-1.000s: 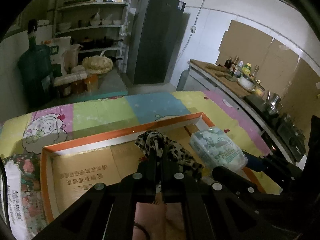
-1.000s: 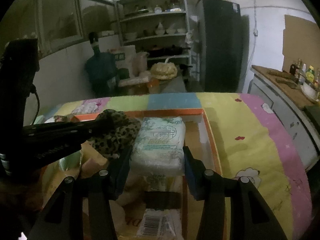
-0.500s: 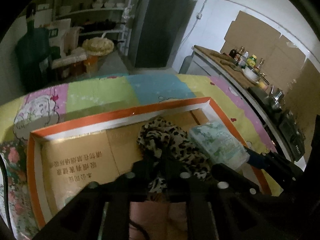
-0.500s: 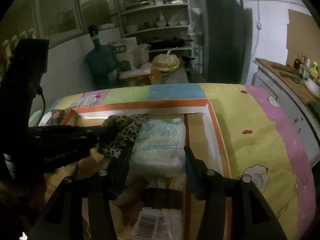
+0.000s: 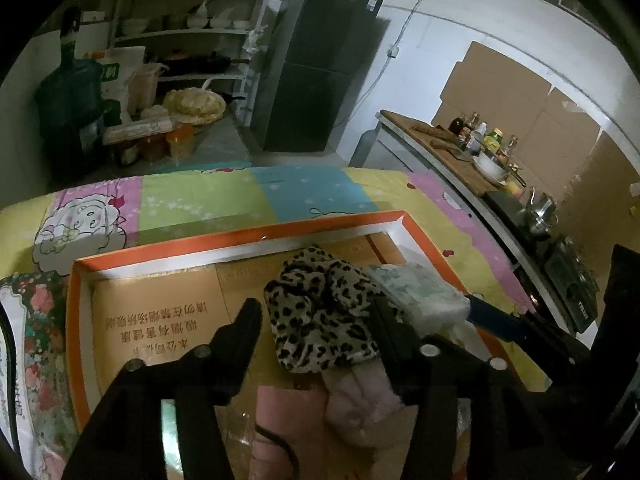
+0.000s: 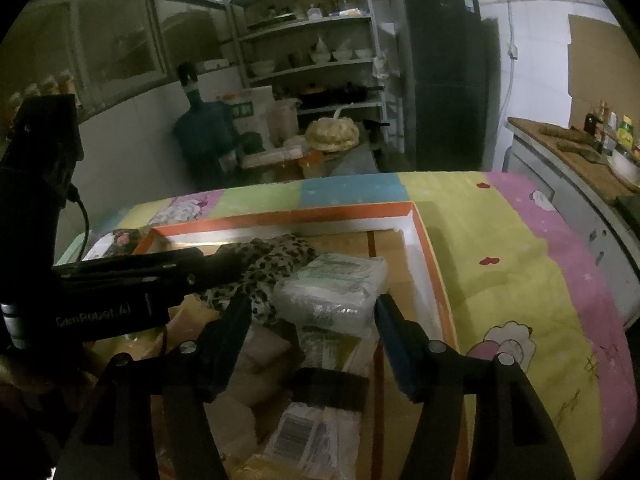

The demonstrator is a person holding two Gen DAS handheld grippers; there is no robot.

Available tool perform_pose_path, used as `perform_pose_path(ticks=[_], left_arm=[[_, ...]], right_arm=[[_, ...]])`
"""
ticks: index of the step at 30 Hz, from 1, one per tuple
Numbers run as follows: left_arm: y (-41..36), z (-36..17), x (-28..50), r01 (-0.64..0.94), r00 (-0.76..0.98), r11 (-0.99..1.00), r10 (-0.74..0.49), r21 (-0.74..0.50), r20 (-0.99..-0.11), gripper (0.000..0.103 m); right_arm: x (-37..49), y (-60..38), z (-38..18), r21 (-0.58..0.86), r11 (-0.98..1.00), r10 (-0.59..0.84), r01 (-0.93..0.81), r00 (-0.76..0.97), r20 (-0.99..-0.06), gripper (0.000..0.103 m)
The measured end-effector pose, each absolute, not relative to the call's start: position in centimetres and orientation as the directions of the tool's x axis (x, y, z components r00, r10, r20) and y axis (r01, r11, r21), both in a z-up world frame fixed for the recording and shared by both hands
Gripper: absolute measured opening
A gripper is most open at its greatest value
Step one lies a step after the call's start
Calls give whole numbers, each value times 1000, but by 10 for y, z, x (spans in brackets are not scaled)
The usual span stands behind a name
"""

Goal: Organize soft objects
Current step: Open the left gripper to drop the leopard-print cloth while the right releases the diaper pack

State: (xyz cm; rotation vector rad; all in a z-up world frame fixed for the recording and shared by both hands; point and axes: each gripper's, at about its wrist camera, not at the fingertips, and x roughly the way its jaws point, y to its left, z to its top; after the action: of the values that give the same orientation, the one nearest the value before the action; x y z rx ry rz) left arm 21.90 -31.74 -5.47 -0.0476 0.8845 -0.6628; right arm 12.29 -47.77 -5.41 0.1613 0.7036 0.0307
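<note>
Both grippers have just been opening, and each soft thing now lies released in the orange-rimmed cardboard box (image 5: pixel 240 242). The left gripper (image 5: pixel 316 316) stands wide around the leopard-print cloth (image 5: pixel 320 316), which a second ago was pinched between shut jaws; its pads no longer press it. The right gripper (image 6: pixel 314 316) also stands wide, its jaws clear of the wrapped tissue pack (image 6: pixel 332 288) it held before. Cloth and pack lie touching, near the box's far right corner. That probably finishes these two placements. Count: one cloth, one tissue pack at the jaws, one pink soft item (image 5: pixel 360 400) nearer the camera, one box.
</note>
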Motion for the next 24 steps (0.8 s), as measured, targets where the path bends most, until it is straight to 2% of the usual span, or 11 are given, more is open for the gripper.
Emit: perform_pose_path(ticks=[11,24], left_arm=[[-306,-35,201,525,497,801,-562,-287,-661,63],[-274,3,167,512,627,836,-519,-195,-580,66]], right_arm=[[105,-471,-39,146,989,71,24,793,-605,68],[81,-442,-15,135,991,82,-7,828,-555,68]])
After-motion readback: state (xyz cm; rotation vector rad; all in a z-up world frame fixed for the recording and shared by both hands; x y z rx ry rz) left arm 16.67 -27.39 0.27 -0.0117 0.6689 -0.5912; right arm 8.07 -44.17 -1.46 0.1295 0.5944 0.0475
